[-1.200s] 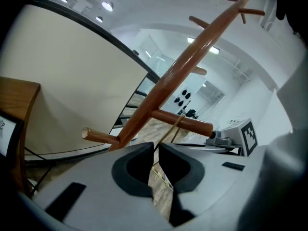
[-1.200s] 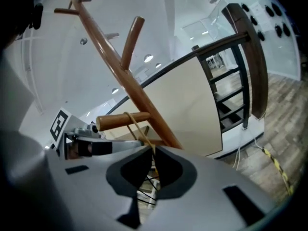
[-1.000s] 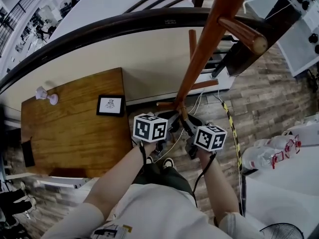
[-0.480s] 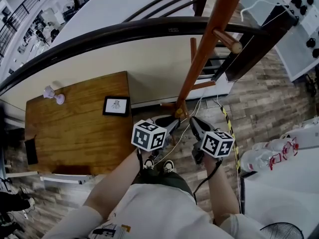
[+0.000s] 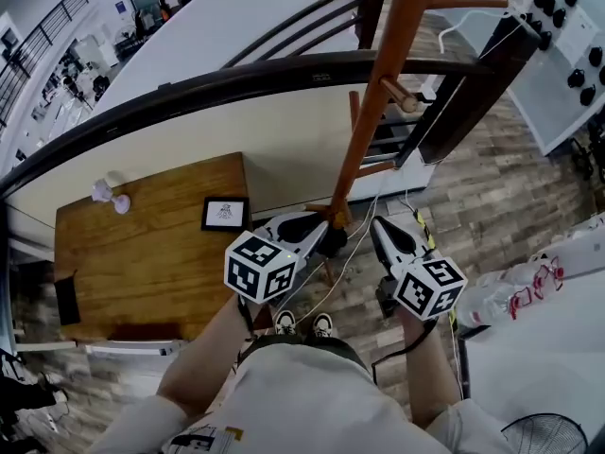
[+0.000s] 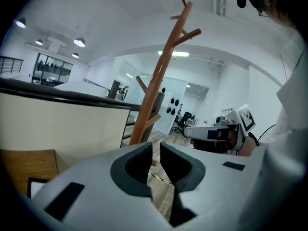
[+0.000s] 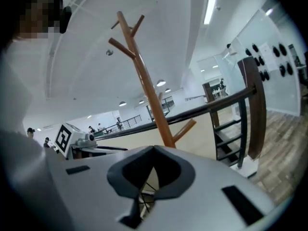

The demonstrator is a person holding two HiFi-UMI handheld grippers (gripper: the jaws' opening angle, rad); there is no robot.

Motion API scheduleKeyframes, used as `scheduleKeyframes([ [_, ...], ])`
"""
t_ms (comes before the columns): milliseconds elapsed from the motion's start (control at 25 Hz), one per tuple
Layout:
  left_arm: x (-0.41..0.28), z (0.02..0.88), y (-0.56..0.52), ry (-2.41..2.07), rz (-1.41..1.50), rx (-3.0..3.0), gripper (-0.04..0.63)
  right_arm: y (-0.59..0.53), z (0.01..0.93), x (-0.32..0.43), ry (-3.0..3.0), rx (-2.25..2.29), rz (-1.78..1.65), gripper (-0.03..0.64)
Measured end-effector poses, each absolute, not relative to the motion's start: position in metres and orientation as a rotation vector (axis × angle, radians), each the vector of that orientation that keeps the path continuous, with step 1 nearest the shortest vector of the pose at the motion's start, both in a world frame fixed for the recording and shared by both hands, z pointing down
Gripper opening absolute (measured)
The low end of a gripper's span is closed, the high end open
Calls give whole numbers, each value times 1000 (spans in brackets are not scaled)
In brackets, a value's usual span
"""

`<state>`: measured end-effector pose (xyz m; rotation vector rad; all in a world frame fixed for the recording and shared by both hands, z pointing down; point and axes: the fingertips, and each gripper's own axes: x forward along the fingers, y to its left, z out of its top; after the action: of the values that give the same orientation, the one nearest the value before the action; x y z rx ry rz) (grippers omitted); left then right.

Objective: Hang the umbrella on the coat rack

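Note:
The wooden coat rack [image 5: 378, 93] rises from the floor just past both grippers, its pole slanting up to bare pegs [image 5: 397, 95]. It also shows in the left gripper view as a pole [image 6: 159, 76] and in the right gripper view as a forked pole [image 7: 147, 88]. No umbrella is in any view. My left gripper [image 5: 317, 230] points at the rack's foot, jaws nearly together with a thin slit [image 6: 155, 150] and nothing in it. My right gripper [image 5: 388, 230] sits beside it, tips touching [image 7: 154, 149], empty.
A brown wooden table [image 5: 142, 253] stands at the left with a small framed picture [image 5: 225, 213] and a pink object [image 5: 112, 197]. A dark curved railing [image 5: 236, 74] runs behind. Plastic bottles [image 5: 529, 287] lie at the right, and yellow-black tape [image 5: 425, 220] marks the floor.
Both grippers have drawn back toward the person and spread a little apart, the left lower-left, the right lower-right. The head view has shifted so the rack's pegs sit farther up.

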<state>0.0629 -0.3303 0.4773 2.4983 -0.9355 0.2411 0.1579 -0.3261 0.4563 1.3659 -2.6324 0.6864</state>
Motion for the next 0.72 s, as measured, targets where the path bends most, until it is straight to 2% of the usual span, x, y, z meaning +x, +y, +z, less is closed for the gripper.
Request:
scheduleKeyframes([
  [600, 35, 329, -297, -1039, 69, 2794, 44, -278, 304, 138, -2869, 1327, 277, 5],
  [720, 33, 310, -290, -1089, 106, 2873, 43, -267, 285, 137, -2854, 1330, 159, 5],
])
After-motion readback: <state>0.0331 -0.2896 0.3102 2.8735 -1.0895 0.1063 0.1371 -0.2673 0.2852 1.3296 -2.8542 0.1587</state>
